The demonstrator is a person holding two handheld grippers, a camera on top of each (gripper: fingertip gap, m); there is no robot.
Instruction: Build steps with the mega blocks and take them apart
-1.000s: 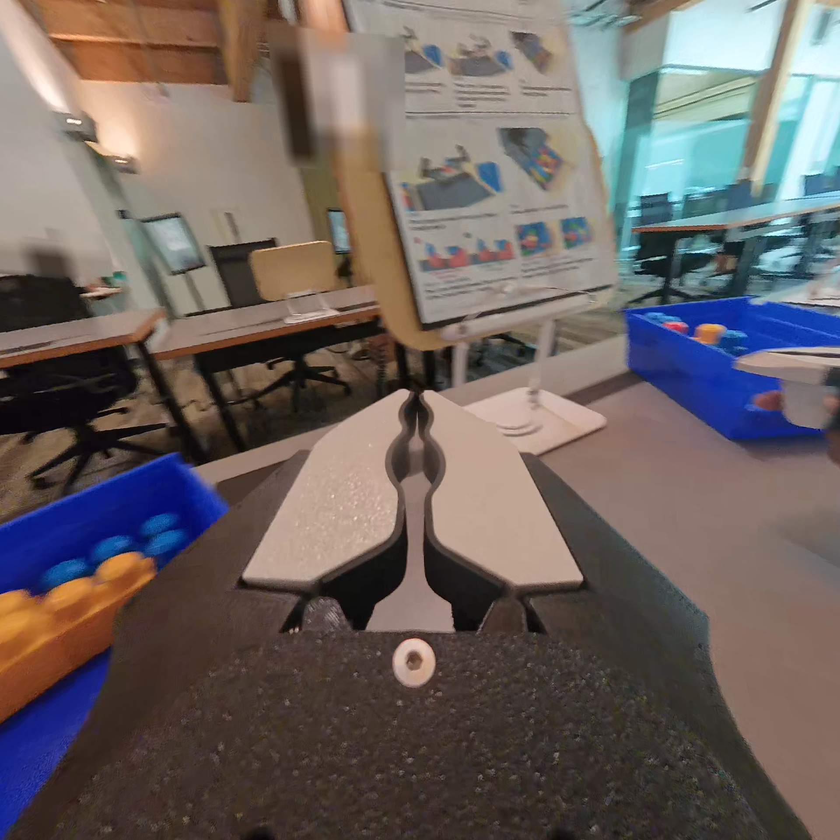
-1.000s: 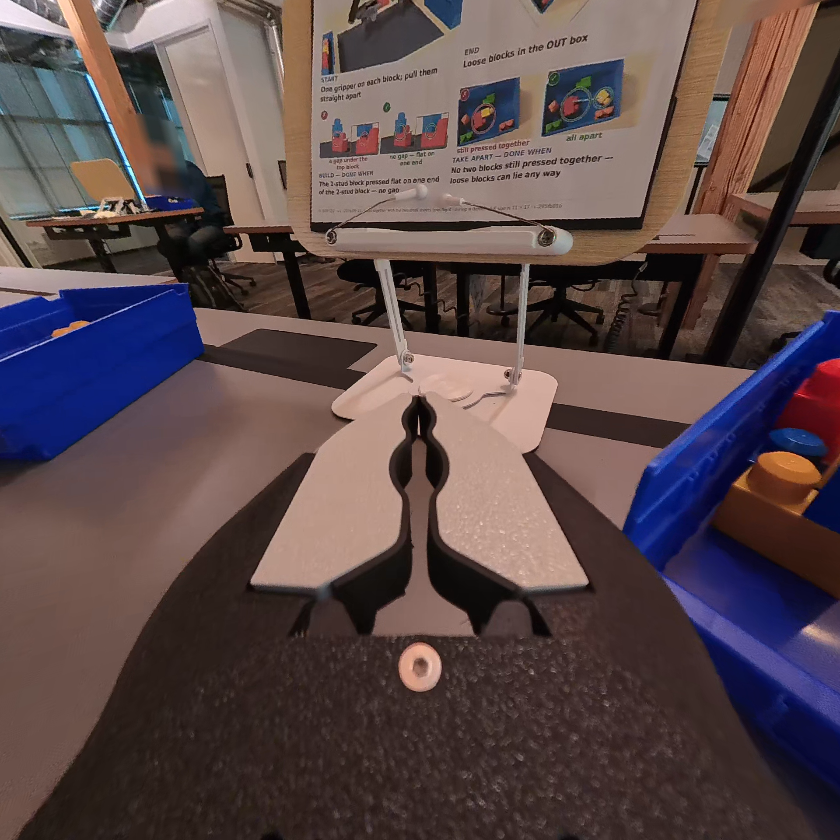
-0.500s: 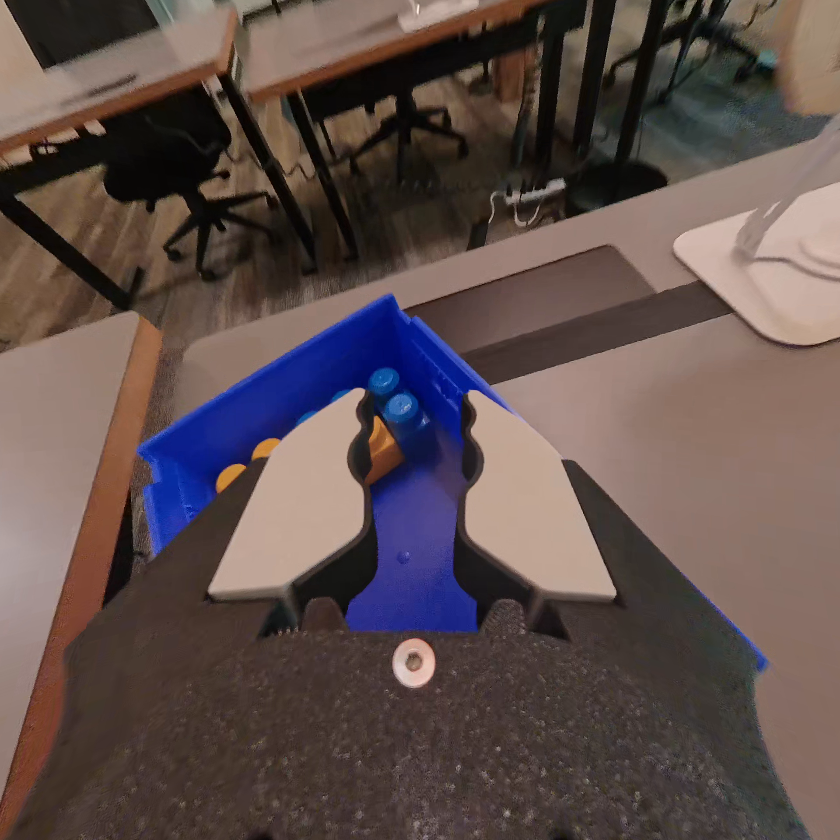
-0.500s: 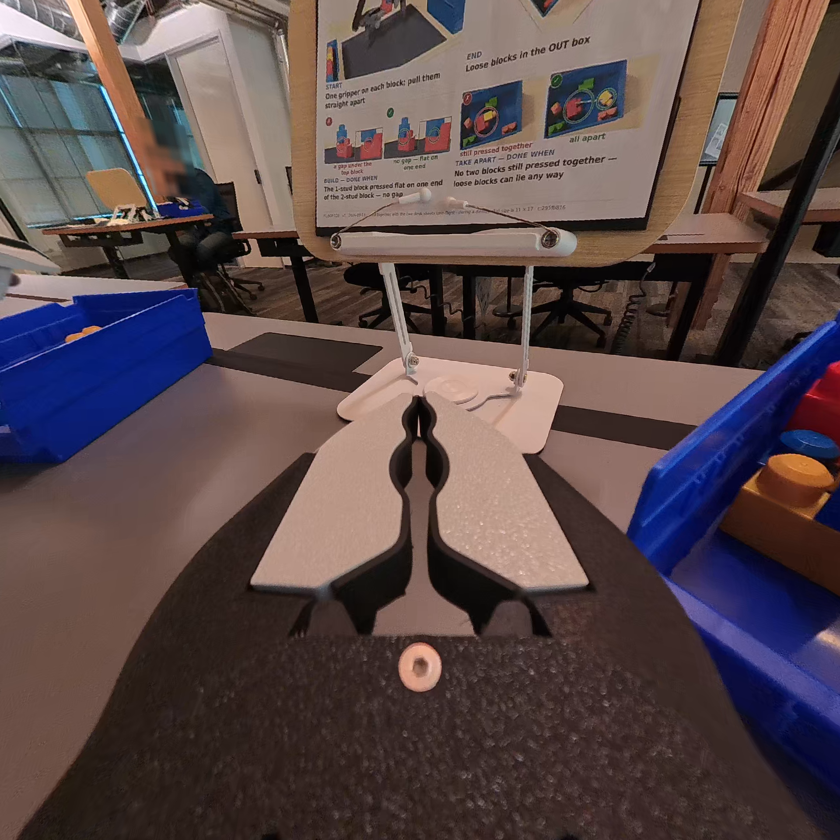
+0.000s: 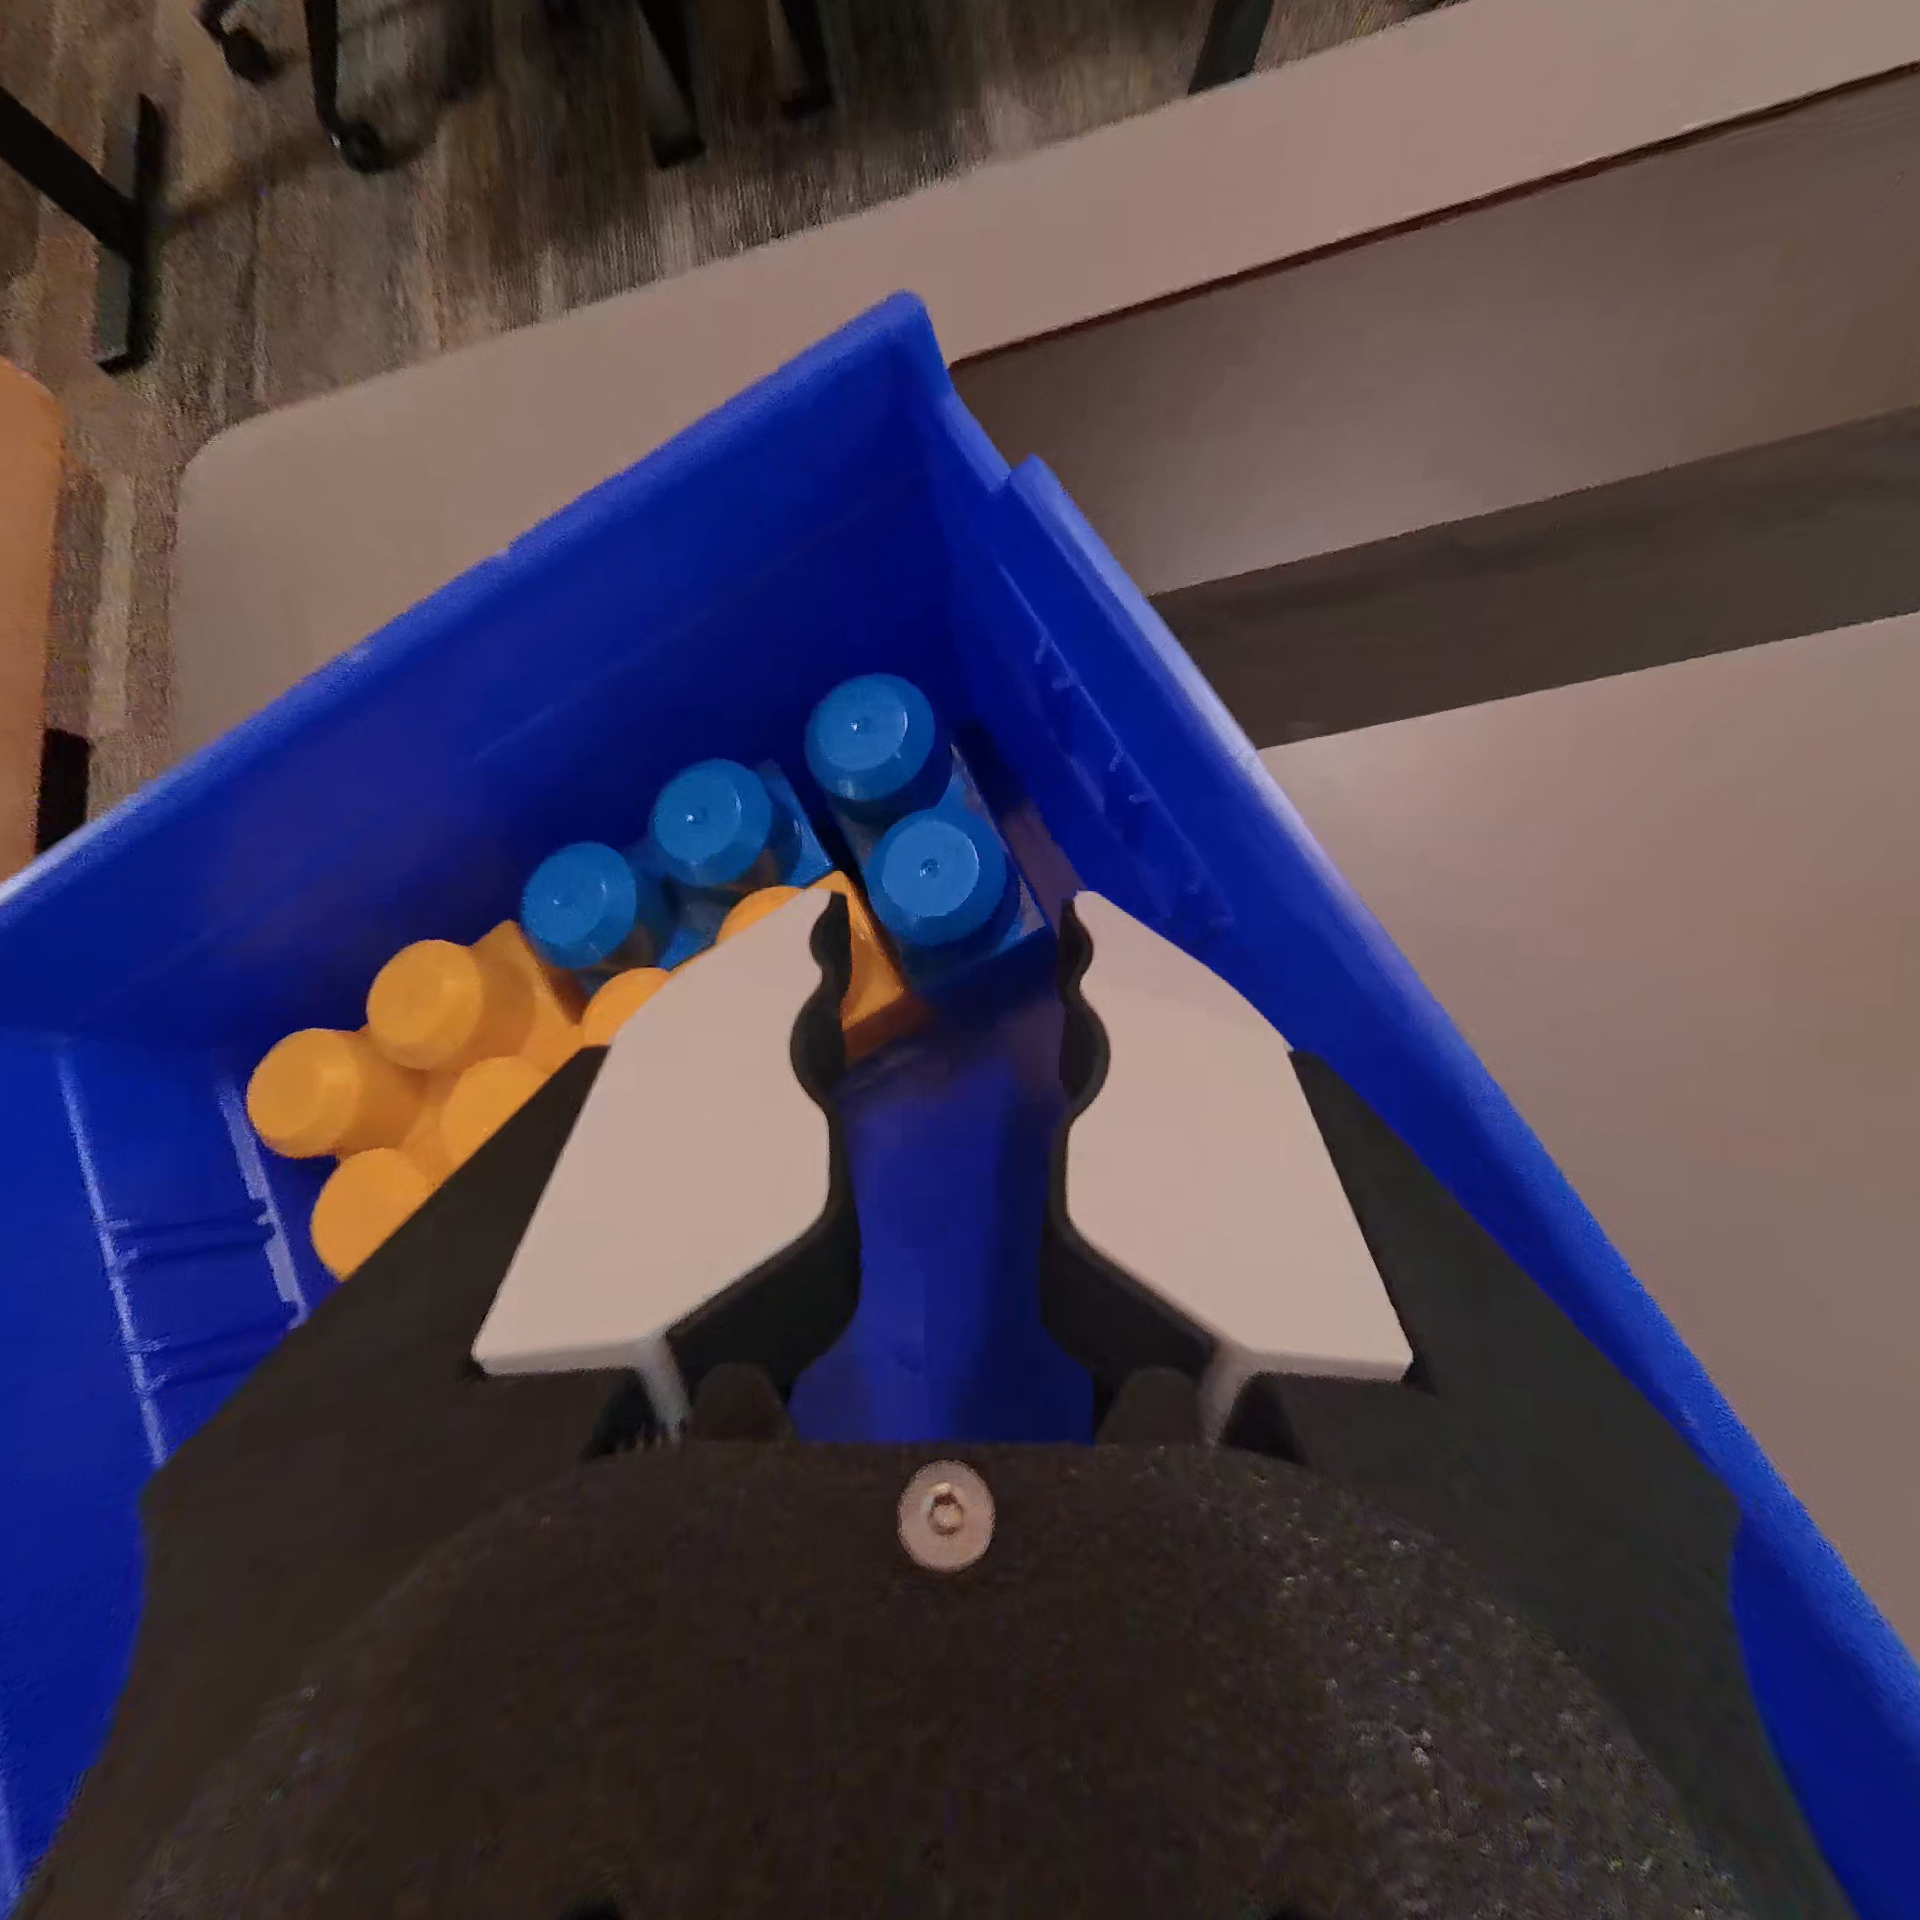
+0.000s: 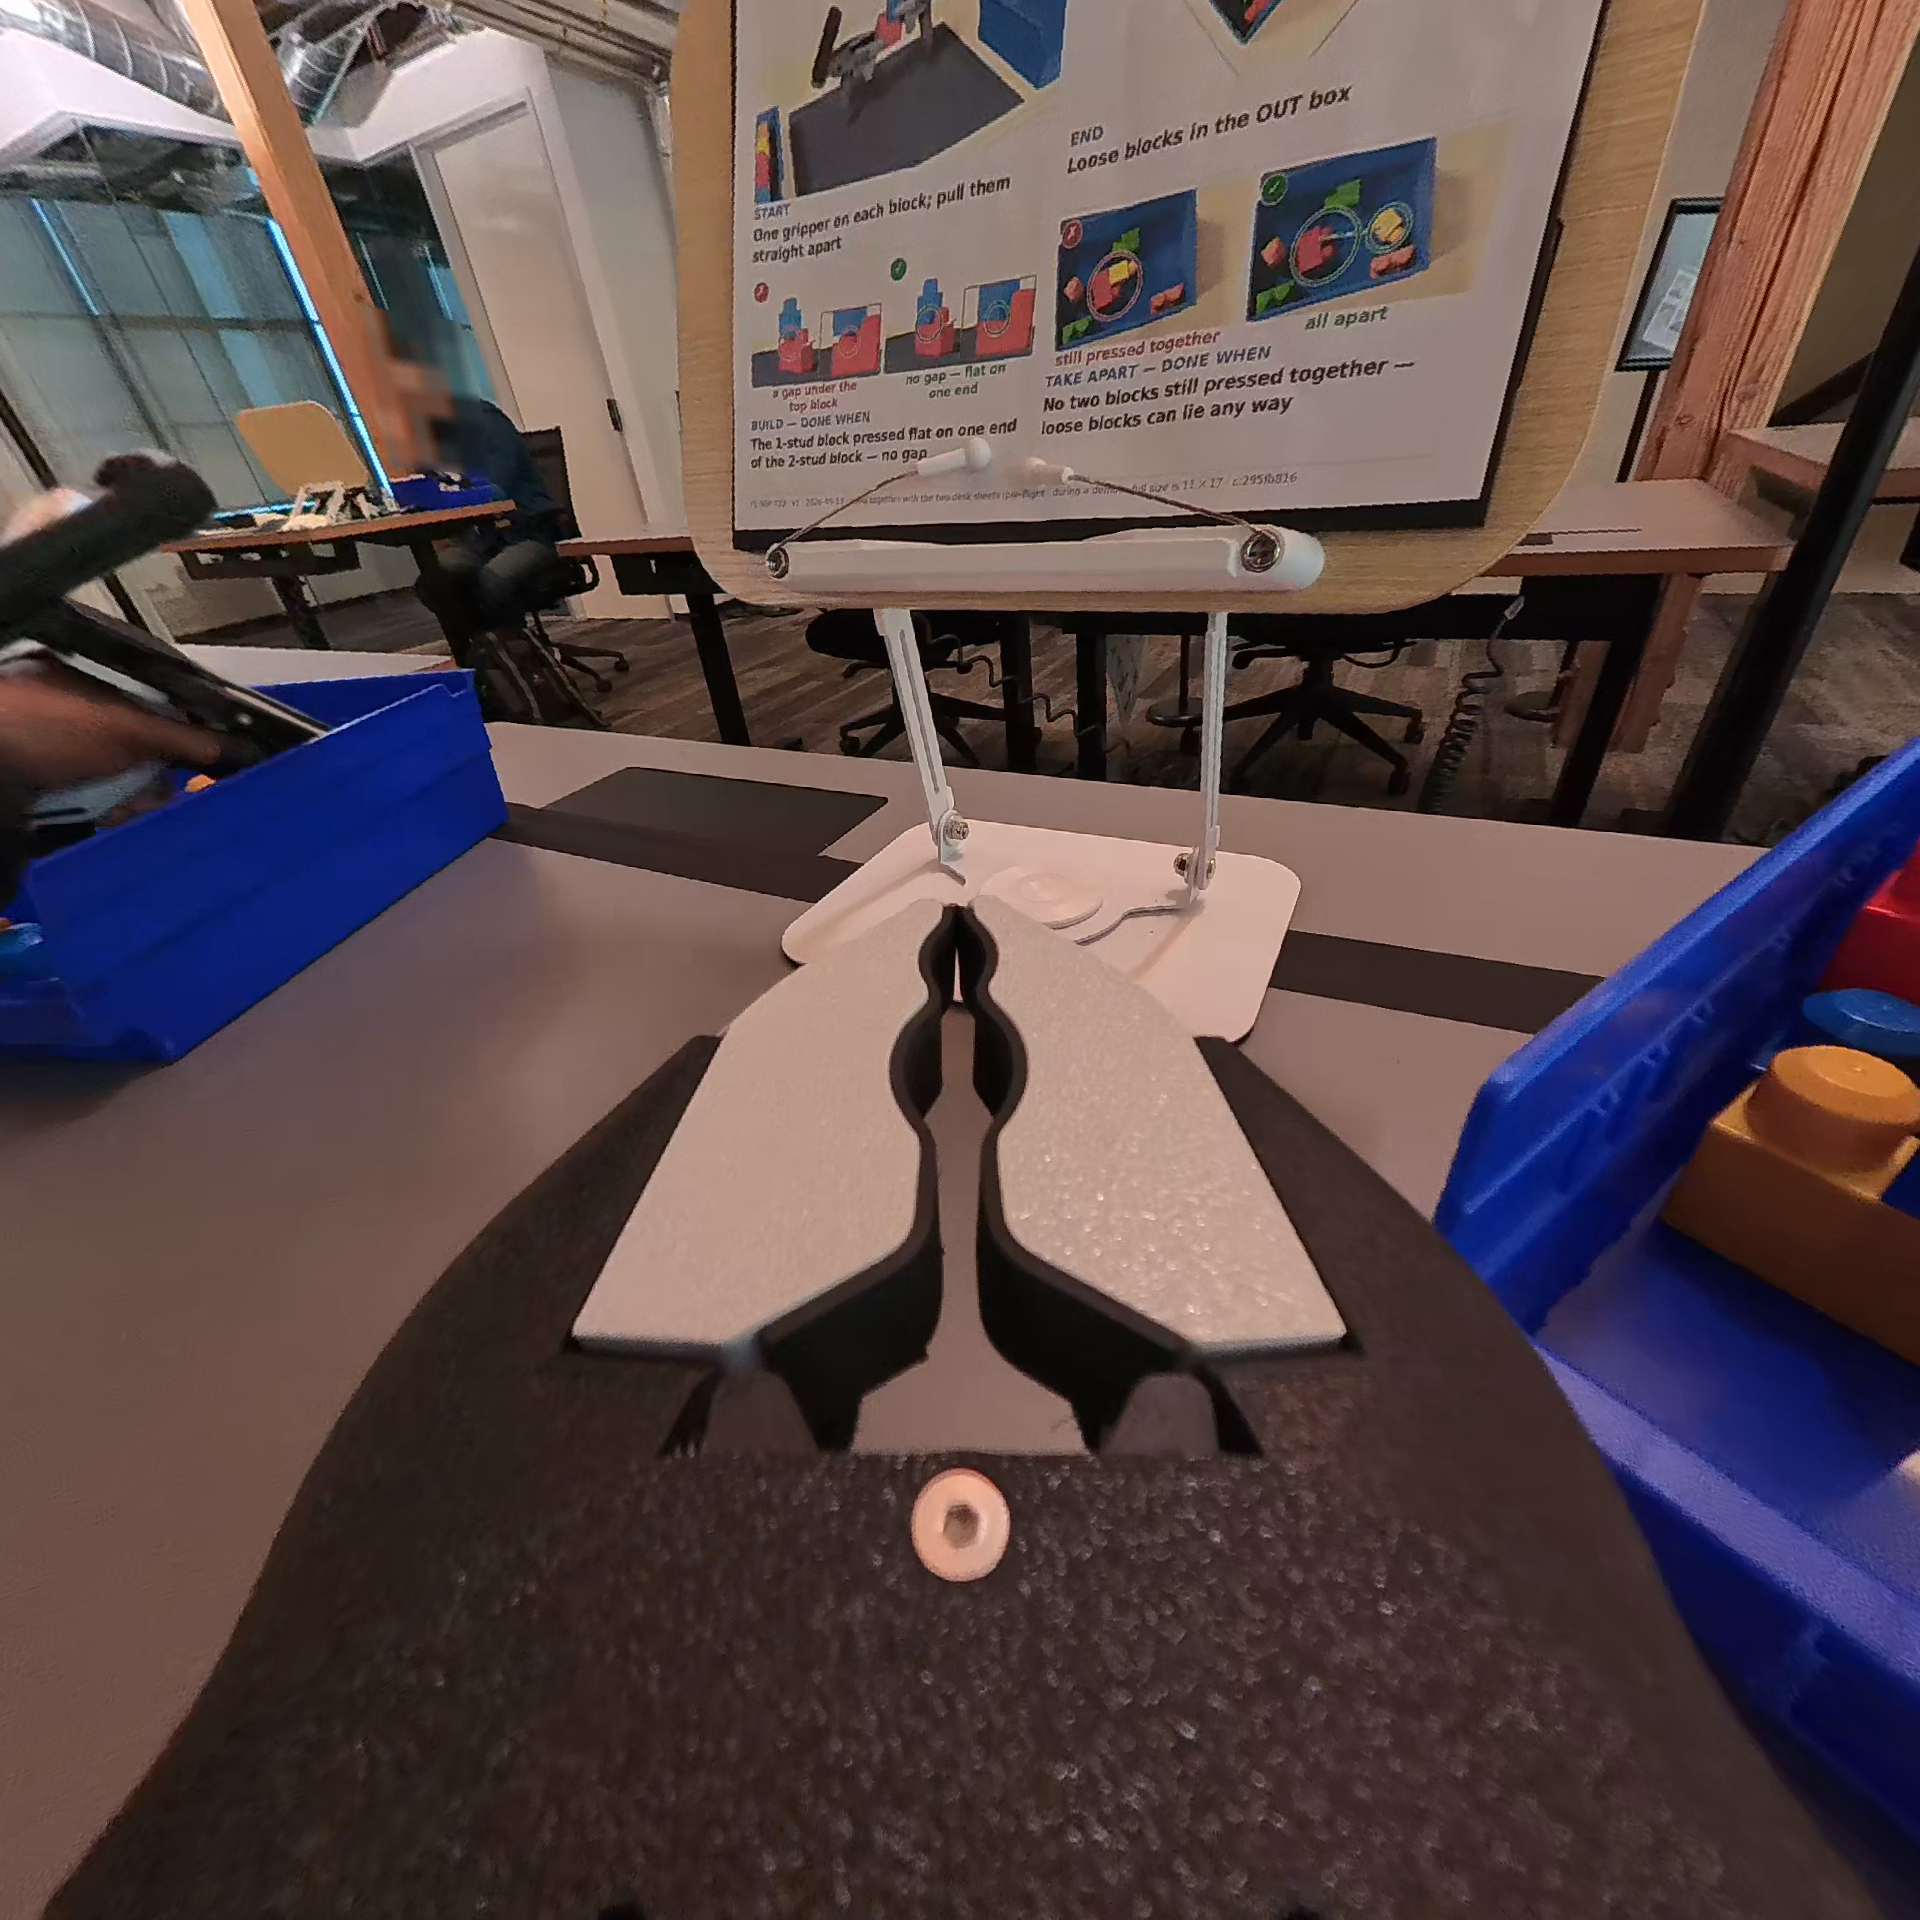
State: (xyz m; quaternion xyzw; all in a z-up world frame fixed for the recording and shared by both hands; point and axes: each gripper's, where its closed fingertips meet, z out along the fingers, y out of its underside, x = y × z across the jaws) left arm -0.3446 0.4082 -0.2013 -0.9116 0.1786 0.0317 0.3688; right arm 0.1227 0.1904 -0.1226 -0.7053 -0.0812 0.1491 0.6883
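My left gripper [image 5: 951, 920] is open and reaches down into a blue bin [image 5: 582, 582]. Its fingertips stand on either side of a blue two-stud block [image 5: 914, 842] at the bin's far right corner. A second blue two-stud block [image 5: 665, 862] and an orange block [image 5: 416, 1049] with several studs lie to the left, partly hidden by the left finger. My right gripper [image 6: 956, 920] is shut and empty, low over the grey table [image 6: 364, 1091]. In the right wrist view the left gripper [image 6: 114, 623] shows over that same bin [image 6: 249, 831].
A second blue bin [image 6: 1621, 1091] at the right holds an orange block [image 6: 1808, 1153], a blue stud and a red block. An instruction board on a white stand [image 6: 1049, 914] stands at the table's far edge. Desks, chairs and a seated person are beyond. The tips of one gripper are about 50 cm away from the tips of the other.
My left gripper has swung left, tilted down and dropped into the blue bin while opening, wider now around the blue block. My right gripper has stayed shut, hardly moving.
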